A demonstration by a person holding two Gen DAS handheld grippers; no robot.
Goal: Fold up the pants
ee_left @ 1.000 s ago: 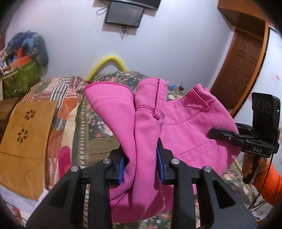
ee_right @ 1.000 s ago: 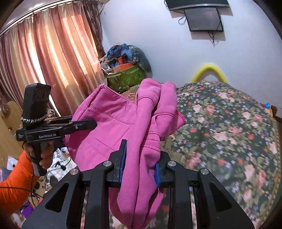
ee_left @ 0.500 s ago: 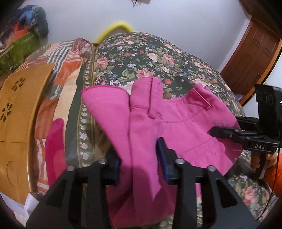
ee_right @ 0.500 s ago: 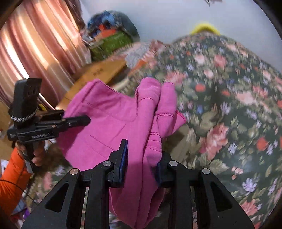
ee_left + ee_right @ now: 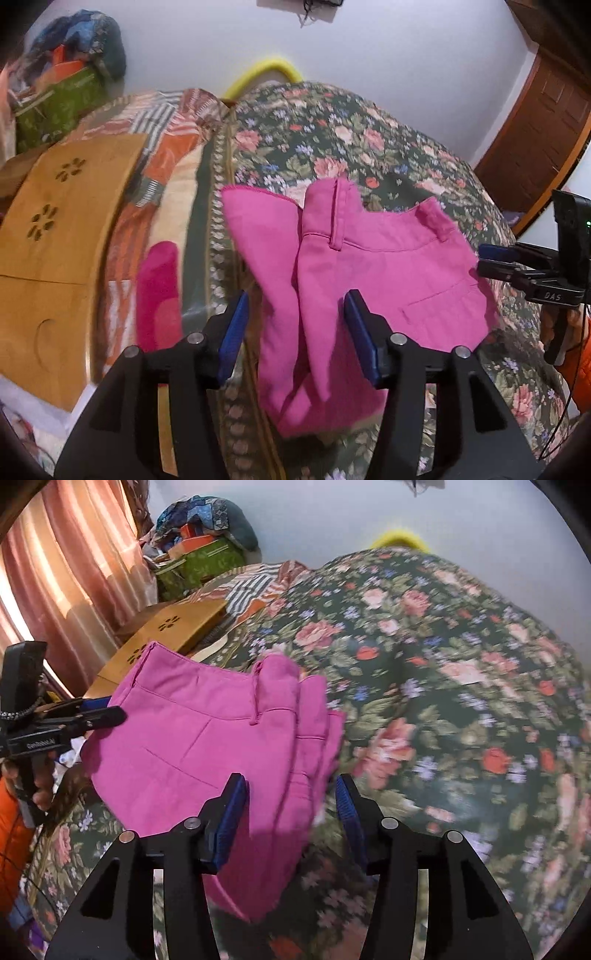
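Both grippers have let go since half a second ago: the pink pants [image 5: 373,280] now lie bunched on the floral bedspread [image 5: 369,140], between the spread jaws of the left gripper [image 5: 297,332] and right gripper [image 5: 290,814]. Beyond the pants, a green bag [image 5: 199,566] holds piled clothes.

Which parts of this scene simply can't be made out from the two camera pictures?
- Lower legs of the bright pink cotton pants: left view, behind the left claw.
- Flowered dark green bedspread: right view, blurred.
- Dark wall screen: cut off by the left view's top edge.
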